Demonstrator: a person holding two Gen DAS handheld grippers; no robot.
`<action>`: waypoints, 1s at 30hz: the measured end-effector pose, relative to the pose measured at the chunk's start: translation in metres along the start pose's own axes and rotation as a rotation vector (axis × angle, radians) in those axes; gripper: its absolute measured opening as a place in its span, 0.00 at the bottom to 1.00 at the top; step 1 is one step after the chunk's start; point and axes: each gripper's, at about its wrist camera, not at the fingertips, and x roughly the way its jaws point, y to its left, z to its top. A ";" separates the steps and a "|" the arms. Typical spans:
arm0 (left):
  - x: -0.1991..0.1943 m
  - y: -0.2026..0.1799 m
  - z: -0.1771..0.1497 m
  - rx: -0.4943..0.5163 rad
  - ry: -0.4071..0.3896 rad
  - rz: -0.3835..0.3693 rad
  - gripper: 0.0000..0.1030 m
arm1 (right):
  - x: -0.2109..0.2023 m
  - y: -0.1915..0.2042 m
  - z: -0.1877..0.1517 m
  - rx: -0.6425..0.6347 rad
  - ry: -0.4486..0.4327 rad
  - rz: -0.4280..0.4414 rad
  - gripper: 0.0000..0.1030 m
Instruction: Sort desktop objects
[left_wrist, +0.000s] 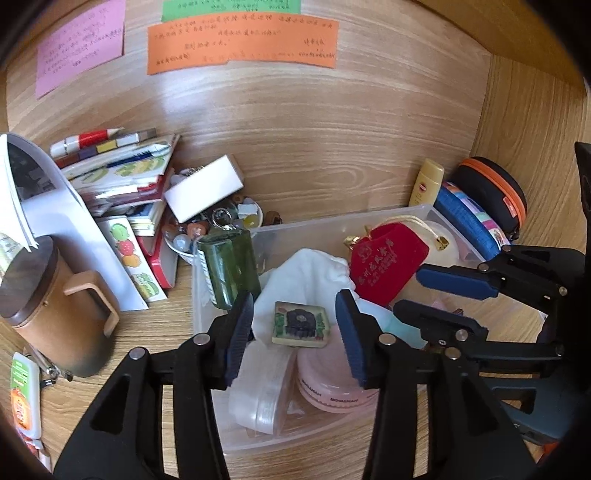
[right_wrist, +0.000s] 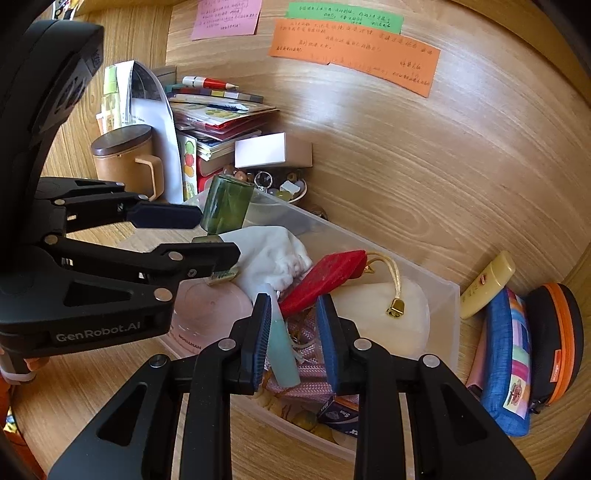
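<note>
A clear plastic bin (left_wrist: 199, 295) on the wooden desk holds a green jar (left_wrist: 229, 267), a white cloth (left_wrist: 303, 277), a red pouch (left_wrist: 388, 264), pink round cases (left_wrist: 332, 384) and a square decorated tile (left_wrist: 300, 324). My left gripper (left_wrist: 295, 332) is open over the bin, its fingers on either side of the tile, which lies on the cloth. My right gripper (right_wrist: 291, 332) is open over the bin's right part, above a teal tube (right_wrist: 282, 347) and pink braided cord (right_wrist: 310, 376). The right gripper also shows in the left wrist view (left_wrist: 436, 291).
A brown lidded mug (left_wrist: 48, 306), a leaning stack of books and papers (left_wrist: 122, 177), a white box (left_wrist: 203, 192) and a bowl of trinkets (left_wrist: 221, 225) stand left of the bin. A yellow tube (right_wrist: 487, 284), a blue pouch (right_wrist: 509, 365) and a black-orange case (right_wrist: 557, 339) lie right of it.
</note>
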 end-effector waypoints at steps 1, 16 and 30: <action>-0.002 0.000 0.000 -0.001 -0.003 -0.001 0.46 | -0.002 -0.001 0.001 0.001 -0.006 -0.008 0.32; -0.043 -0.001 -0.007 -0.002 -0.093 0.070 0.73 | -0.044 -0.006 -0.007 0.022 -0.075 -0.121 0.68; -0.090 -0.009 -0.024 -0.043 -0.136 0.120 0.94 | -0.096 -0.011 -0.028 0.109 -0.139 -0.128 0.88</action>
